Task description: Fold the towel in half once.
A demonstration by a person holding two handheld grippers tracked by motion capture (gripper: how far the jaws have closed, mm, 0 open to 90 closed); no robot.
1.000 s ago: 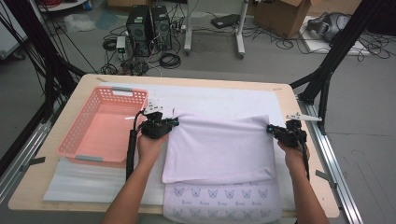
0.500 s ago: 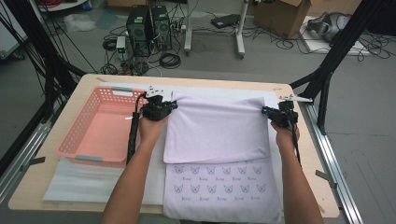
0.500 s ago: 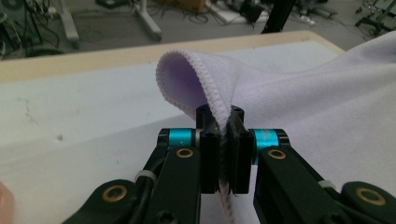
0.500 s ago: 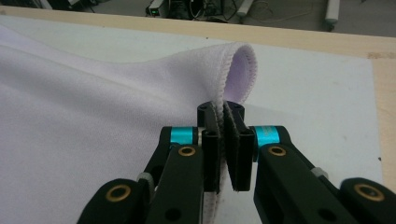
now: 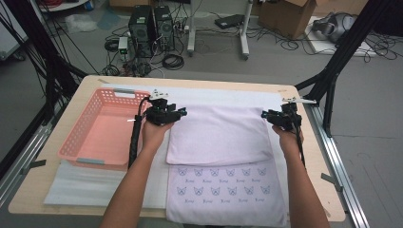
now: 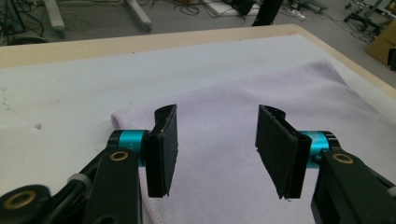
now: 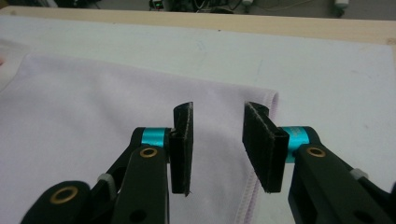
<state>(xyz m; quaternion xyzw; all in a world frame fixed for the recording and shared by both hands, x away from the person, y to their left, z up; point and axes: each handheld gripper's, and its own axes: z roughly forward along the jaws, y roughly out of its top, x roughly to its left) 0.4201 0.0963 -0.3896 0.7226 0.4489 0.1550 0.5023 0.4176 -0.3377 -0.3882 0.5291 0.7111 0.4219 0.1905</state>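
Note:
A lilac towel (image 5: pixel 218 135) lies folded over on itself on the white mat (image 5: pixel 223 97); its near part, printed with small blue faces (image 5: pixel 223 190), sticks out toward the person. My left gripper (image 5: pixel 179 113) hovers at the folded layer's far left corner and my right gripper (image 5: pixel 265 115) at its far right corner. In the left gripper view my left gripper (image 6: pixel 217 112) stands open above the towel (image 6: pixel 243 93). My right gripper (image 7: pixel 217 109) is open too, over the hemmed corner (image 7: pixel 266 100). Both pairs of jaws have just been opening, with nothing between them.
A pink plastic basket (image 5: pixel 76 137) stands at the left on the wooden table (image 5: pixel 313 161), close beside the left forearm. Black frame legs (image 5: pixel 332 76) rise by the table's far right corner. Cables and computer cases (image 5: pixel 152 23) sit on the floor beyond.
Both hands carried the towel's folded edge toward the far side of the table. The jaws, shut on the corners before, have opened and the towel now lies flat.

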